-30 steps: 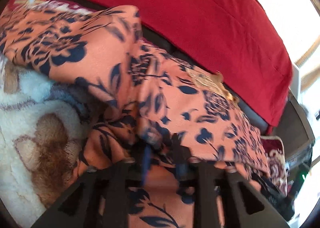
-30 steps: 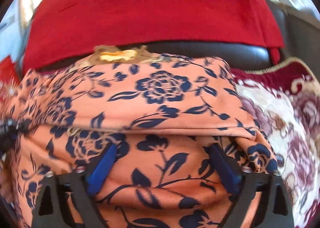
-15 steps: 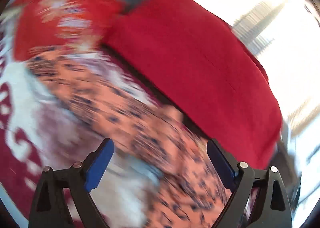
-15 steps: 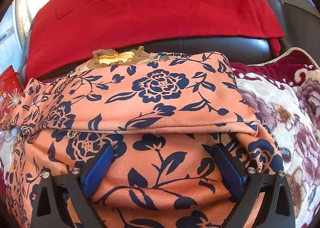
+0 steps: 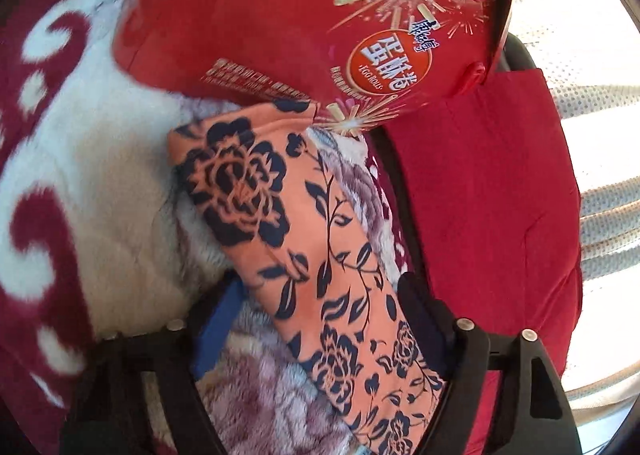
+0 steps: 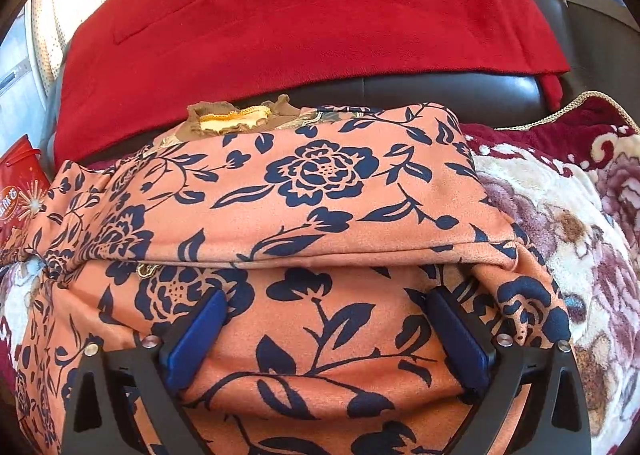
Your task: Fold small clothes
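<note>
1. My left gripper (image 5: pixel 320 315) sits at the bottom centre of the left wrist view, its jaws apart and closing, with a long strip of the orange flowered garment (image 5: pixel 304 255) running between them; the pads do not press on it.
2. That strip stretches from the lower right of the frame to the middle, its far end touching a red snack tub (image 5: pixel 304 19) that fills the top.
3. A fleecy maroon-and-white blanket (image 5: pixel 80 175) lies beneath, on the left.
4. My right gripper (image 6: pixel 324 335) at the bottom of the right wrist view stands wide apart, resting on the garment (image 6: pixel 320 195), which lies folded across the middle of the frame.
5. A red cloth (image 6: pixel 300 15) drapes over a dark leather sofa back (image 6: pixel 440 93) along the top.
</note>
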Demonstrator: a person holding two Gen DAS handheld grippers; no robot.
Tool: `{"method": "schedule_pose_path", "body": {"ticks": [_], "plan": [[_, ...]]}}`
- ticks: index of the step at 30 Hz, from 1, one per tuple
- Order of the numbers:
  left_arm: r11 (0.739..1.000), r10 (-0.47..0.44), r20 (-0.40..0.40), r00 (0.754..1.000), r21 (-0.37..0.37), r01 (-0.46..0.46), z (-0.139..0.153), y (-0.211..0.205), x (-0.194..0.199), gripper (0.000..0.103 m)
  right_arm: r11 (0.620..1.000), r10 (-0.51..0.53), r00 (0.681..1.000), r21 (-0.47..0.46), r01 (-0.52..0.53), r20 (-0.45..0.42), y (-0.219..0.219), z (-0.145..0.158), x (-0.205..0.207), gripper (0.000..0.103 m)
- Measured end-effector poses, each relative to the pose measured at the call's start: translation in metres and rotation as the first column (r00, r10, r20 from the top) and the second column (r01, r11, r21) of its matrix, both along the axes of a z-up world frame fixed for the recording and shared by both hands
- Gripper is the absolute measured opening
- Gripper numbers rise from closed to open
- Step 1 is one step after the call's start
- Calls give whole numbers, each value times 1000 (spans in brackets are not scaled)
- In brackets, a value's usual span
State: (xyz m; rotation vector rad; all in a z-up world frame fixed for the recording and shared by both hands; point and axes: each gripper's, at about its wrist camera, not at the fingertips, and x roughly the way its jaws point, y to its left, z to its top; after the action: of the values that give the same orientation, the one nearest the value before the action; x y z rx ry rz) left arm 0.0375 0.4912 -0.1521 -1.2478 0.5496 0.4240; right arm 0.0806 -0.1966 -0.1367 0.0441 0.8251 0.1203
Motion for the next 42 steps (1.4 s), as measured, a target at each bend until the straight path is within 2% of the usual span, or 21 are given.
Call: {"method": "schedule_pose_path", "body": {"ticks": [1, 3, 5, 7, 9, 11, 13, 15, 19, 22, 24, 27, 29, 31, 32, 33, 34, 35, 37, 40, 42], "plan": [[1000, -6, -42, 999, 8, 7, -1, 2, 7, 37, 1000, 0, 1000, 0, 0, 0, 0, 0, 0, 101], [1000, -7, -133, 991, -21, 4, -13, 12, 14, 5, 1000, 0, 1000, 0, 0, 0, 0, 0, 0, 101], [999, 1, -138, 990, -49, -8, -17, 18, 14, 5, 1000, 0, 1000, -1, 0, 0, 0, 0, 0, 101], [998, -5, -190, 982, 56, 15, 4, 9, 19, 4, 1000, 0, 1000, 0, 0, 0, 0, 0, 0, 102], [972, -26, -196, 980, 223, 71, 44, -15, 27, 4, 1000, 0, 1000, 4, 0, 1, 0, 0, 0, 102], [915, -78, -156, 985, 381, 133, 91, -52, 34, 4, 1000, -3, 1000, 13, 3, 4, 0, 1, -1, 102], [835, -158, -94, 983, 519, 184, 142, -103, 39, 4, 1000, -3, 1000, 24, 3, 7, -1, 1, -2, 102], [752, -263, -34, 964, 619, 227, 185, -158, 45, 4, 1000, -4, 1000, 29, 3, 8, -1, 1, -2, 102], [585, -504, 33, 863, 748, 314, 246, -283, 56, 4, 999, -5, 1000, 52, 4, 13, -3, 2, -2, 102], [479, -651, 20, 759, 786, 390, 258, -366, 66, 4, 998, -8, 1000, 66, 6, 16, -4, 2, -2, 102], [409, -707, -18, 707, 805, 430, 255, -415, 71, 4, 997, -9, 1000, 79, 7, 18, -4, 2, -3, 102], [353, -780, -87, 620, 758, 549, 231, -462, 95, 5, 993, -10, 1000, 114, 7, 25, -8, 3, -4, 102], [336, -817, -131, 562, 684, 648, 206, -482, 114, 5, 990, -12, 999, 142, 8, 31, -11, 3, -5, 102], [276, -848, -213, 486, 605, 747, 179, -501, 122, 14, 987, -13, 999, 163, 7, 33, -14, 3, -6, 102], [261, -851, -249, 463, 565, 783, 168, -501, 123, 19, 985, -12, 999, 175, 6, 35, -15, 4, -6, 102], [269, -848, -271, 456, 522, 809, 156, -492, 117, 31, 982, -12, 999, 188, 5, 37, -16, 4, -6, 102], [293, -846, -253, 469, 514, 806, 150, -480, 112, 40, 981, -12, 999, 196, 4, 38, -18, 4, -6, 102], [322, -836, -232, 497, 526, 787, 147, -467, 107, 43, 978, -12, 999, 210, 3, 41, -19, 4, -7, 102], [386, -789, -207, 579, 566, 729, 145, -432, 94, 62, 973, -13, 999, 233, 1, 46, -22, 4, -8, 102], [524, -691, -130, 711, 587, 617, 138, -374, 68, 72, 967, -11, 999, 254, -2, 49, -24, 5, -8, 102], [576, -600, -144, 787, 604, 550, 126, -342, 59, 73, 966, -11, 999, 257, -1, 46, -24, 5, -8, 102]]}}
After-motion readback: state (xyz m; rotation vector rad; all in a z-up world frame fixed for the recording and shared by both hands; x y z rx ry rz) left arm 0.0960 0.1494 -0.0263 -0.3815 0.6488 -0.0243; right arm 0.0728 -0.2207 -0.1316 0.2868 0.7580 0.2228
